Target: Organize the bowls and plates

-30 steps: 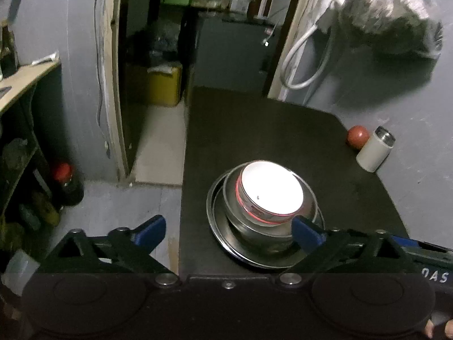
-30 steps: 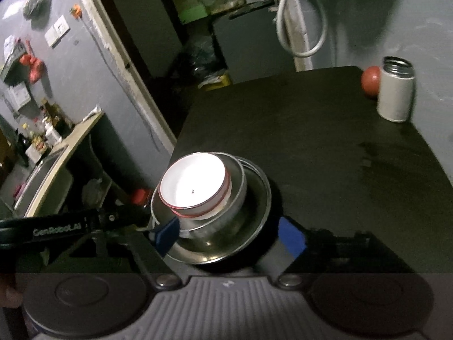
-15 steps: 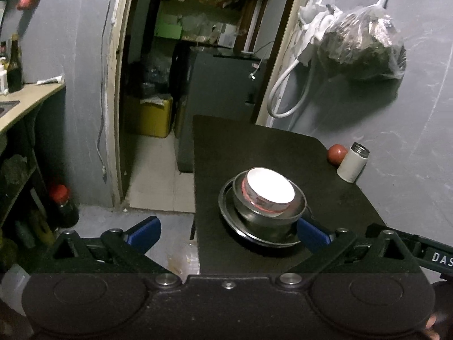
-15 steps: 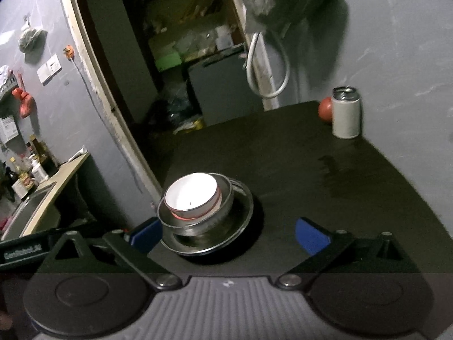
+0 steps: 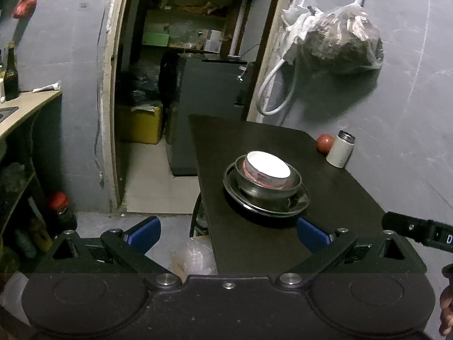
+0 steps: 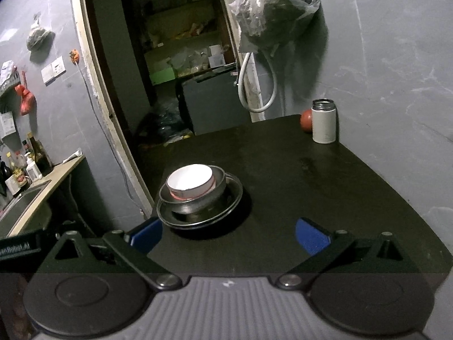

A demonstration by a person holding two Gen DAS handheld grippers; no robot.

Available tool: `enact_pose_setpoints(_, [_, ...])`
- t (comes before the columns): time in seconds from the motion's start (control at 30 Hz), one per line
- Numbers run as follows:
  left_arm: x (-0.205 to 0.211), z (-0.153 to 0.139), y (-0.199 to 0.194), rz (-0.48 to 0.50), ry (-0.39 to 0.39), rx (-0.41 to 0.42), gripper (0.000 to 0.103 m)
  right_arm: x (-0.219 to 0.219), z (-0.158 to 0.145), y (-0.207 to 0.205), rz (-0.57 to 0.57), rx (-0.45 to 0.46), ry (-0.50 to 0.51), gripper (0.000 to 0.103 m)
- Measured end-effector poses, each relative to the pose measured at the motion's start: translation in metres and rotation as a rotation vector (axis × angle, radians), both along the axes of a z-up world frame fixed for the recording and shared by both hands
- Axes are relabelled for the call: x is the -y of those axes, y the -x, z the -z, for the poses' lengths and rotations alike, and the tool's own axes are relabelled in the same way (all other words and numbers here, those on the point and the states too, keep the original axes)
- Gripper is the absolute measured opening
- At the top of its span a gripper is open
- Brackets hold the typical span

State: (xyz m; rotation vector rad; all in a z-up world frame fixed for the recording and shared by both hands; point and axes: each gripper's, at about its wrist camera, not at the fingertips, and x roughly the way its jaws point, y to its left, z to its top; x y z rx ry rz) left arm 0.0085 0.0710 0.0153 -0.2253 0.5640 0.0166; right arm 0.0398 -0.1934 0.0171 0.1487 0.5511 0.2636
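We see a white round bowl (image 5: 267, 165) in a shiny metal bowl (image 5: 269, 185) on a round metal plate (image 5: 297, 202), near the dark table's (image 5: 339, 198) left edge. Our left gripper (image 5: 228, 231) and right gripper (image 6: 228, 233) are both wide open and hold nothing.

L gripper (image 5: 228, 233) & R gripper (image 6: 228, 233) wide apart.

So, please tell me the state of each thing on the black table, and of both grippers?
White ceramic bowl: upright, nested in steel bowl.
Steel bowl: upright, on steel plate.
Round steel plate: flat on black table.
White cylindrical flask: upright, lid off.
Red round fruit: beside the flask.
Left gripper: open, empty.
Right gripper: open, empty.
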Motion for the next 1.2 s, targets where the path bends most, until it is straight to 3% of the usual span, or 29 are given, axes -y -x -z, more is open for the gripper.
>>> enact_pose_setpoints(0.47, [0.003,0.012,0.015,0.027,0.01,-0.018,0.102,0.004,0.009,0.019,-0.001,-0.047,0.019,0.103])
enact_pose_setpoints(1.2, [-0.001,0.017,0.015,0.013,0.017,-0.037,0.102,0.001,0.016,0.013,-0.028,-0.089,0.029,0.103])
